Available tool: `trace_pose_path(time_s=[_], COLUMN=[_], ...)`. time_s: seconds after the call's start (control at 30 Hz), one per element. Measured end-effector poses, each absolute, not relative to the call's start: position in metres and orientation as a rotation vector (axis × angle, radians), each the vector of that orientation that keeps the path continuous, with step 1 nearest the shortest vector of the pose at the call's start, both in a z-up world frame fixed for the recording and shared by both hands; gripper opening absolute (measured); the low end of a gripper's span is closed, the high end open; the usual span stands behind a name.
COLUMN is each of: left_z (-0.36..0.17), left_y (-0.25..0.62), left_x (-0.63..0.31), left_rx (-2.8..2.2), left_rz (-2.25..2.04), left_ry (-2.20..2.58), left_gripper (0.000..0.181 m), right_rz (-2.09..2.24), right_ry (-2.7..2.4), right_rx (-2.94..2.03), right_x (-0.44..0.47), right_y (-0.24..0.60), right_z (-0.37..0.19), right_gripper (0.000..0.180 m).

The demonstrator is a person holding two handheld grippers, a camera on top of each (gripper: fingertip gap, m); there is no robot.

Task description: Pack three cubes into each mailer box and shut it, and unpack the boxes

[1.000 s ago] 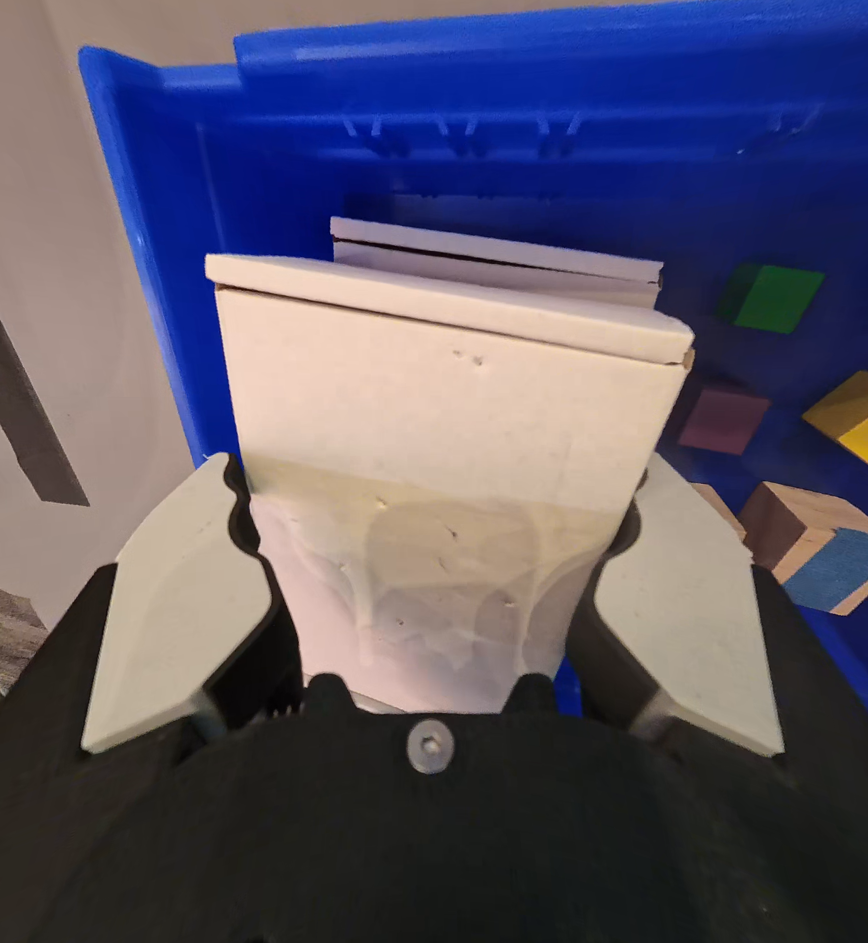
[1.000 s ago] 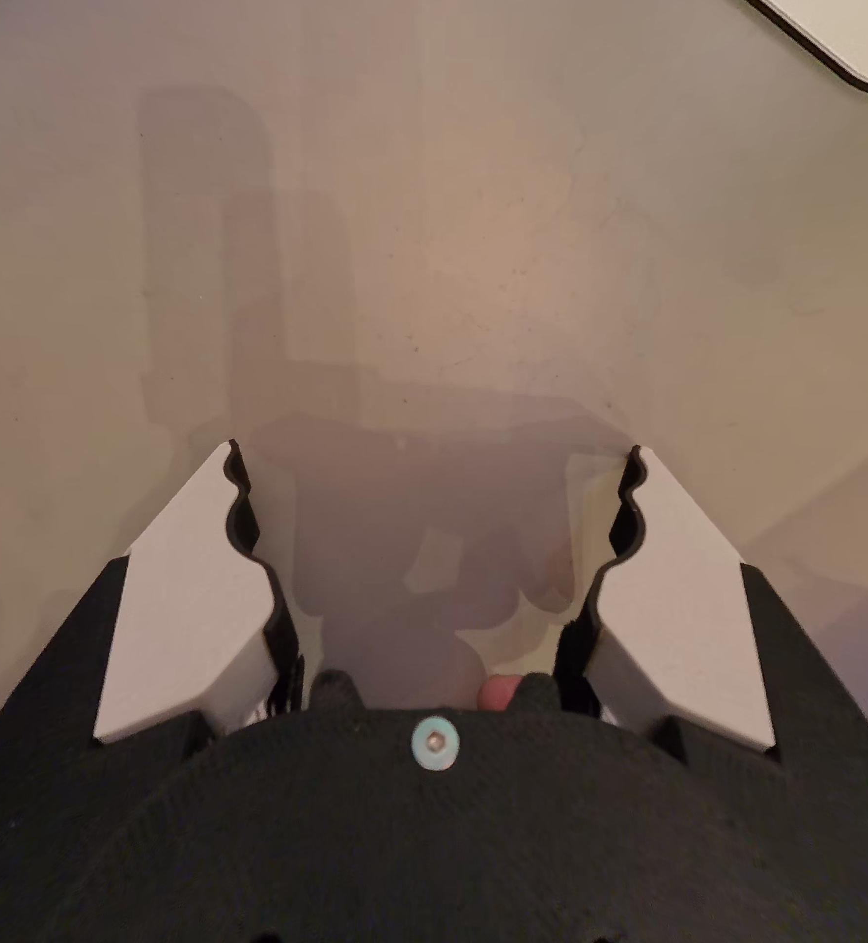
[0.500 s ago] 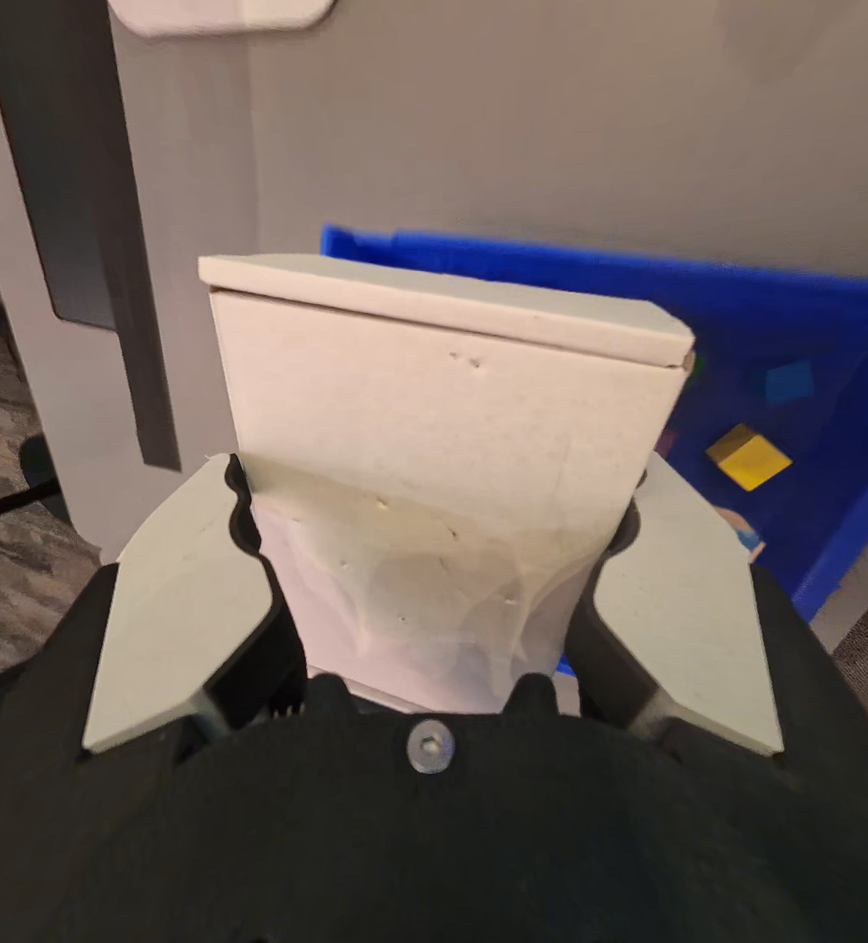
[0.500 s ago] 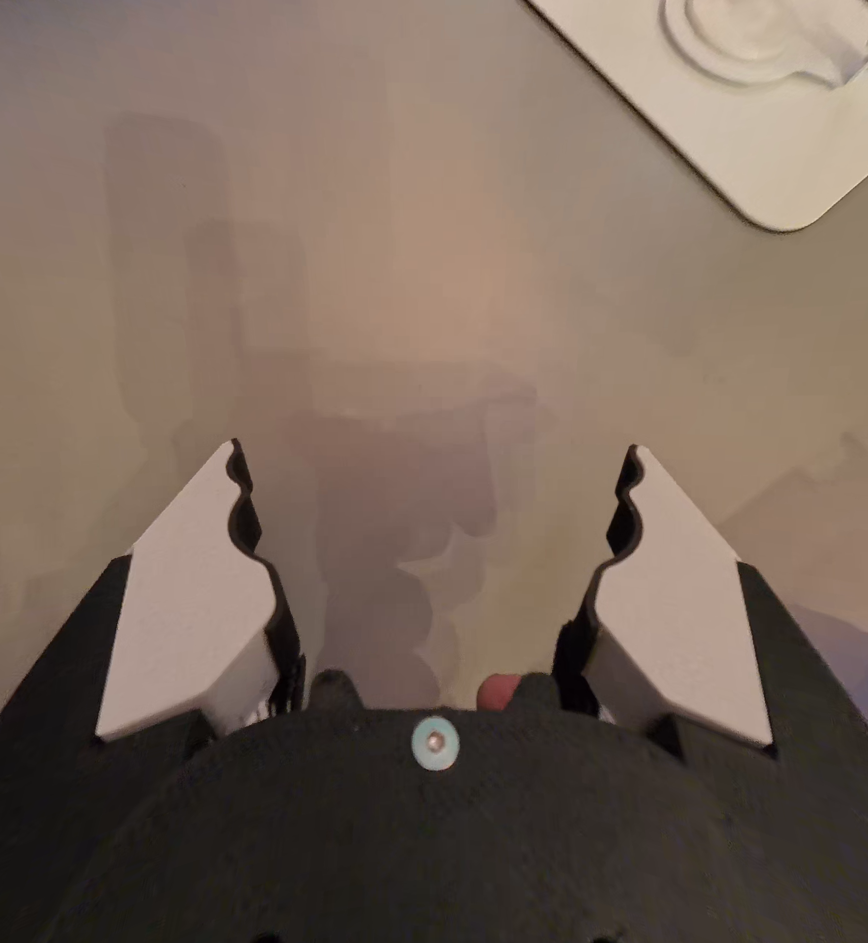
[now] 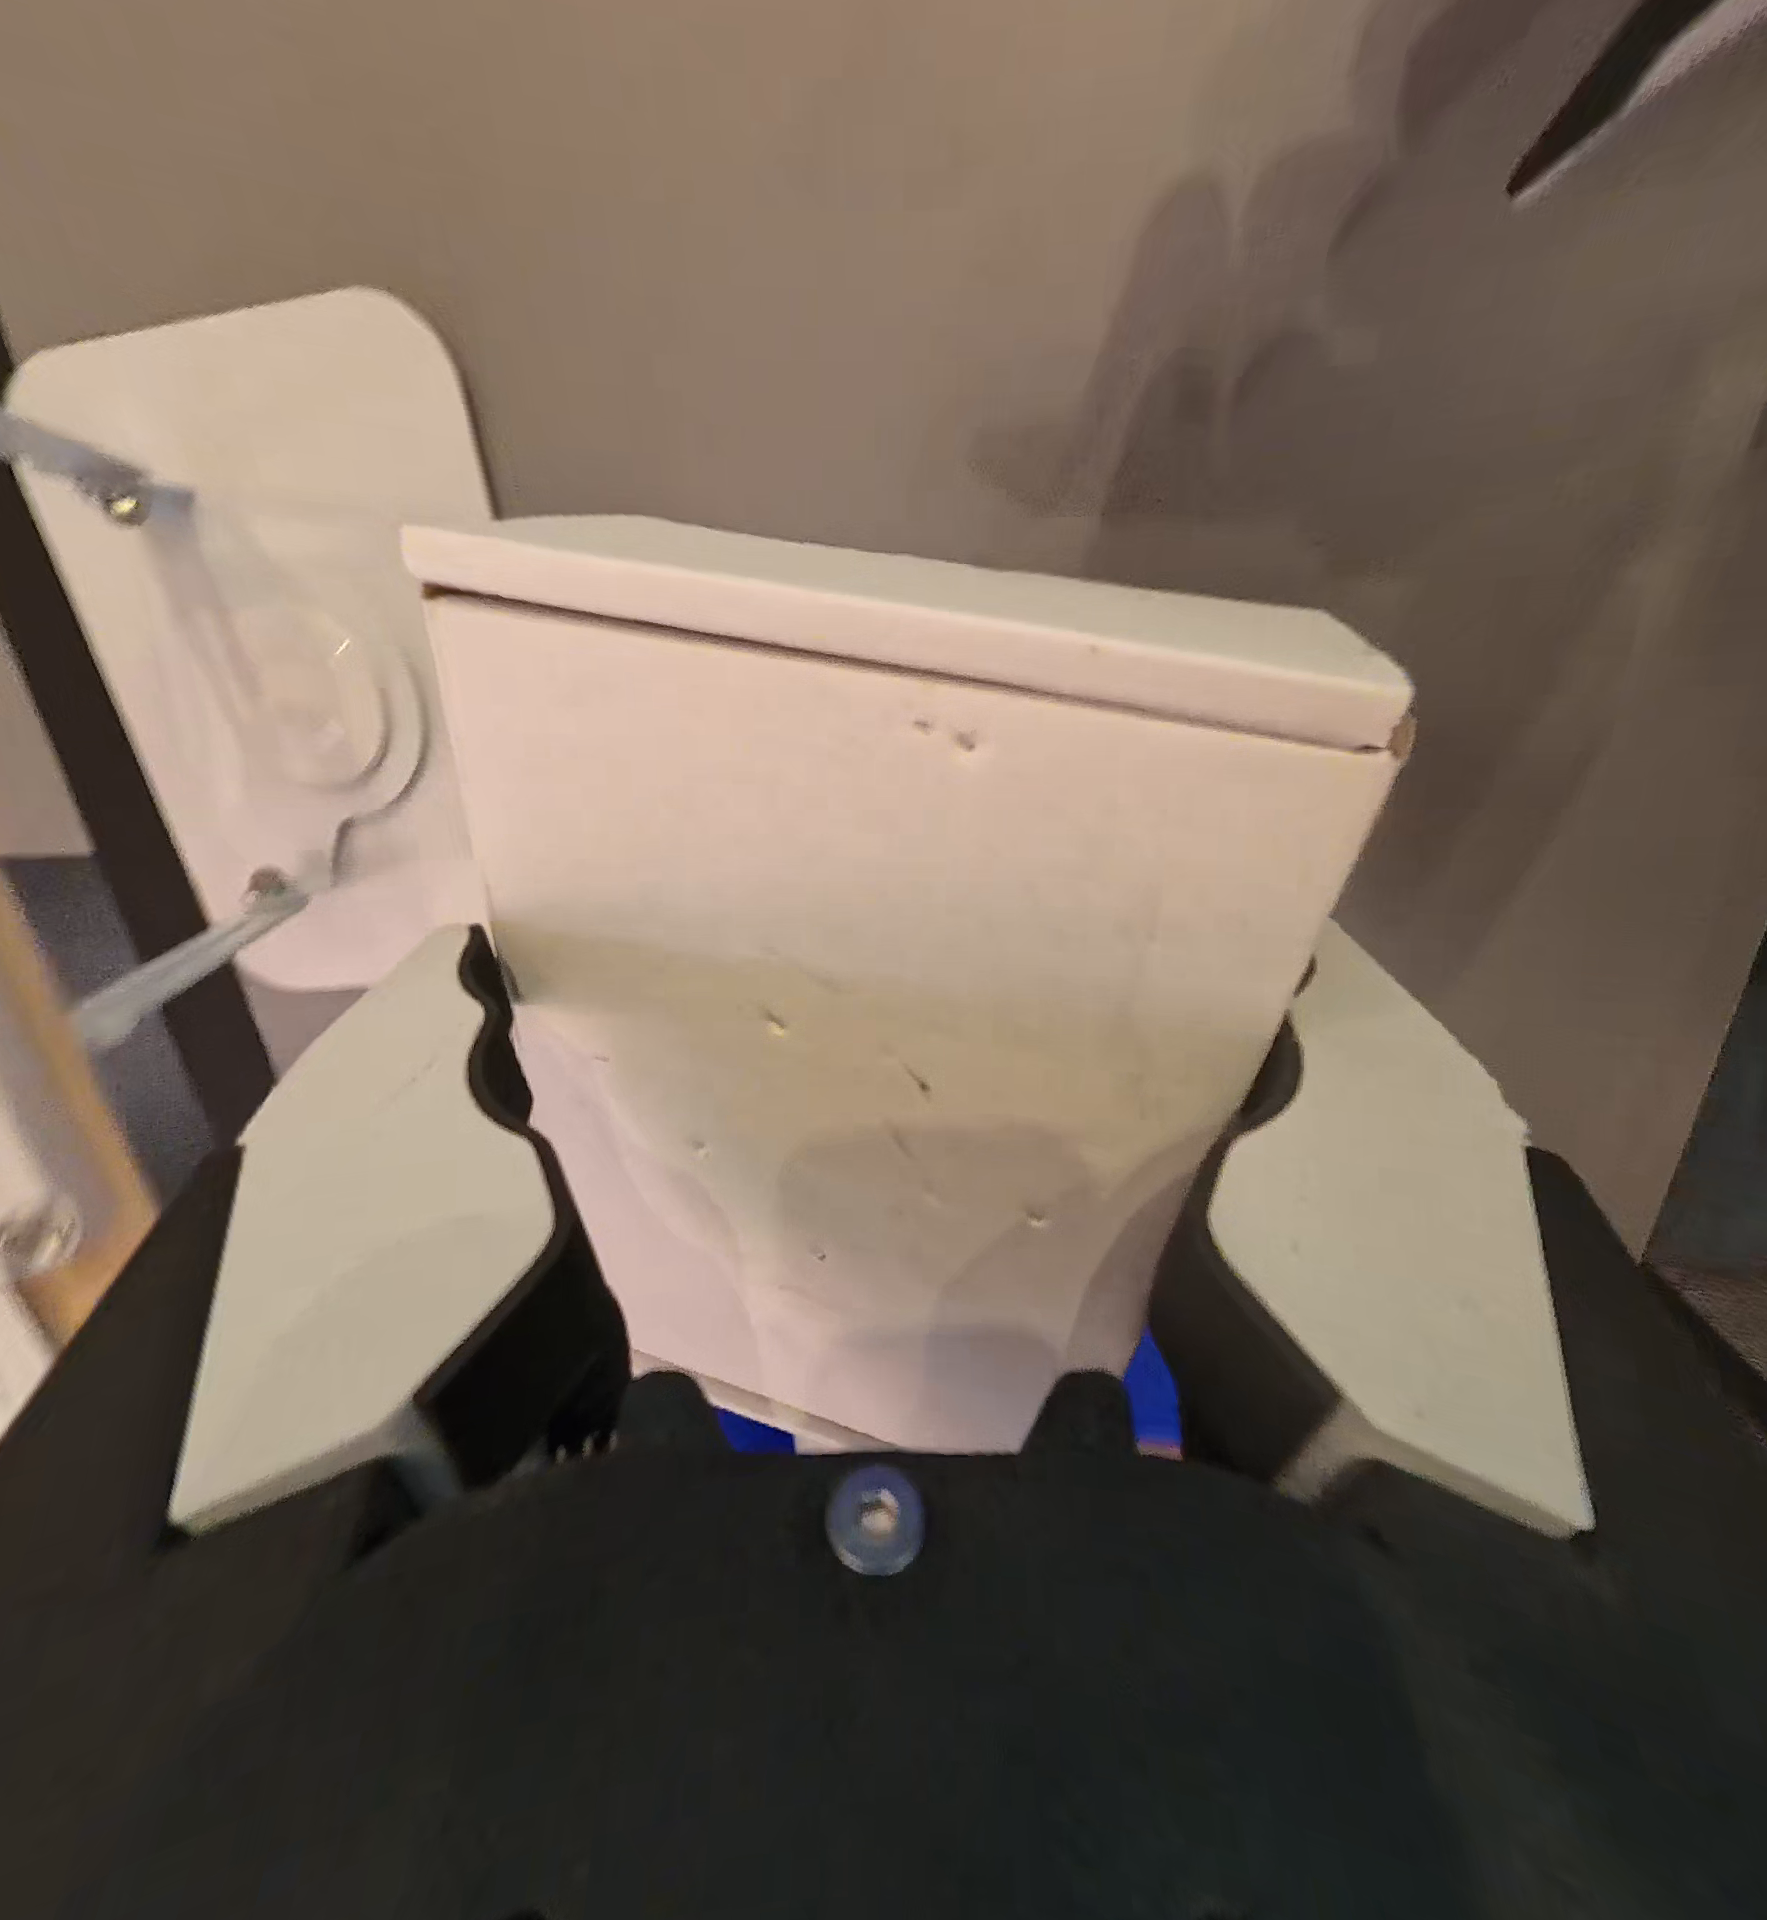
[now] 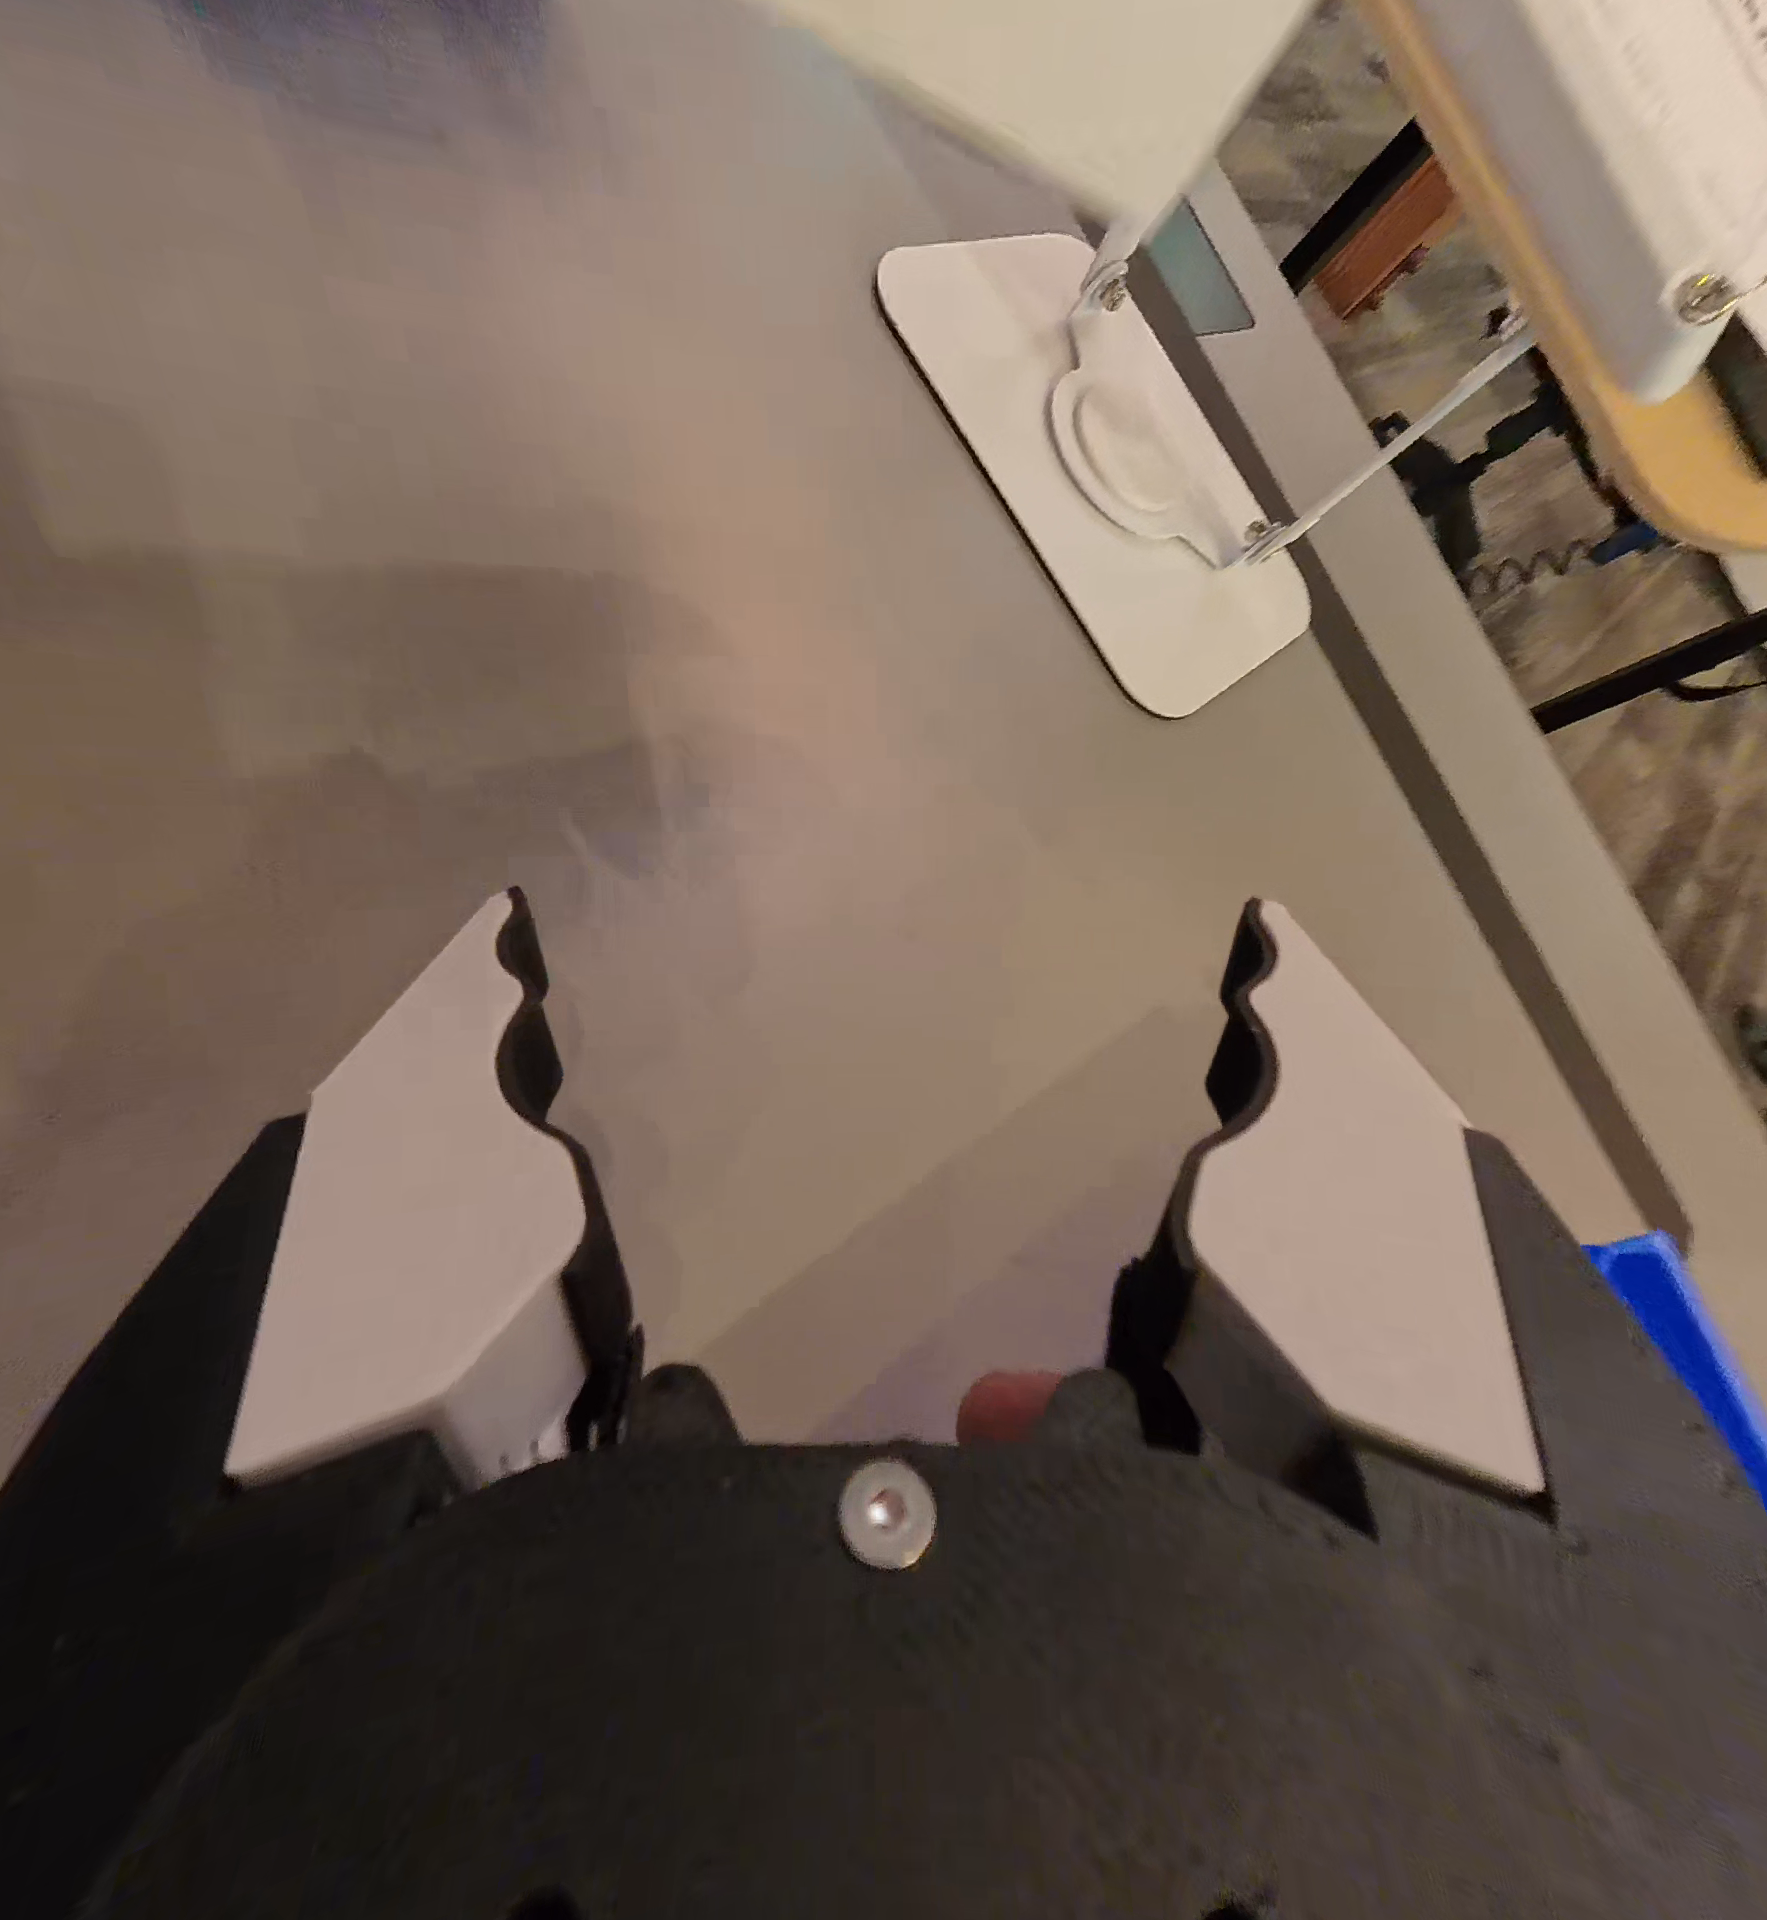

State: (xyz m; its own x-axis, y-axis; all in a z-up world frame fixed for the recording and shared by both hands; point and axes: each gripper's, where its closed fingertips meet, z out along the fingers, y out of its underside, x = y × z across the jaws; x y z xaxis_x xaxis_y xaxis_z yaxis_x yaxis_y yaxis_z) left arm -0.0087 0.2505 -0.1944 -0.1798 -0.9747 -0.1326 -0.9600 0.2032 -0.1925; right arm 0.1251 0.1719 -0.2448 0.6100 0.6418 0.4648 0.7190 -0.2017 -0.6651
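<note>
Left wrist view: left gripper (image 5: 894,997) clamps a white mailer box (image 5: 900,831), jaws pressed against both side walls of the box, lid closed flat on top. Box is held up above the grey desk (image 5: 858,260), tilted slightly, its far edge pointing away from the camera. Small dents and pinholes mark the near face of the box. Left of the box, a white rounded plate (image 5: 235,436) lies on the desk with a clear plastic mount and two thin metal rods screwed into it. A sliver of blue bin (image 5: 749,1429) shows under the box, near the gripper base. Shadows smear across the desk to the right of the box; picture is motion blurred.

Right wrist view: right gripper (image 6: 884,914) hovers over bare desk (image 6: 443,520), jaws wide apart, nothing between them. Far right of the gripper the same white plate (image 6: 1004,416) sits near the desk edge, rods running off it toward a wooden-edged board (image 6: 1544,343) holding a printed sheet. A white object fills the top edge of the view, too blurred to tell what it is. Blue bin corner (image 6: 1679,1340) pokes in at lower right, beside the right jaw. Floor and cables show beyond the desk edge.
</note>
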Motion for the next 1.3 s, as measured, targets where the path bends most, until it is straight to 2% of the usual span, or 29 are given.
trace_pose_path(time_s=[0.27, 0.67, 0.87, 0.97, 1.3], left_z=[-0.271, -0.317, -0.316, -0.307, -0.288], left_y=[0.231, 0.213, 0.202, 0.198, 0.224], left_x=[0.053, 0.075, 0.081, 0.075, -0.008], left_rx=[-1.979, -2.016, -2.016, -2.004, -1.968], left_rz=[-0.164, -0.032, -0.165, -0.228, -0.173], left_ry=[2.285, 2.224, 2.150, 2.125, 2.098], left_gripper=[0.134, 0.134, 0.133, 0.139, 0.146], right_rz=[-0.272, -0.228, -0.208, -0.204, -0.149], right_ry=[-1.226, -1.305, -1.334, -1.346, -1.390], right_rx=[-1.827, -1.841, -1.868, -1.877, -1.887], right_x=[0.133, 0.127, 0.126, 0.126, 0.116], right_y=[0.168, 0.161, 0.158, 0.157, 0.153], right_z=[-0.249, -0.267, -0.277, -0.280, -0.288], right_gripper=[0.124, 0.122, 0.122, 0.123, 0.122])
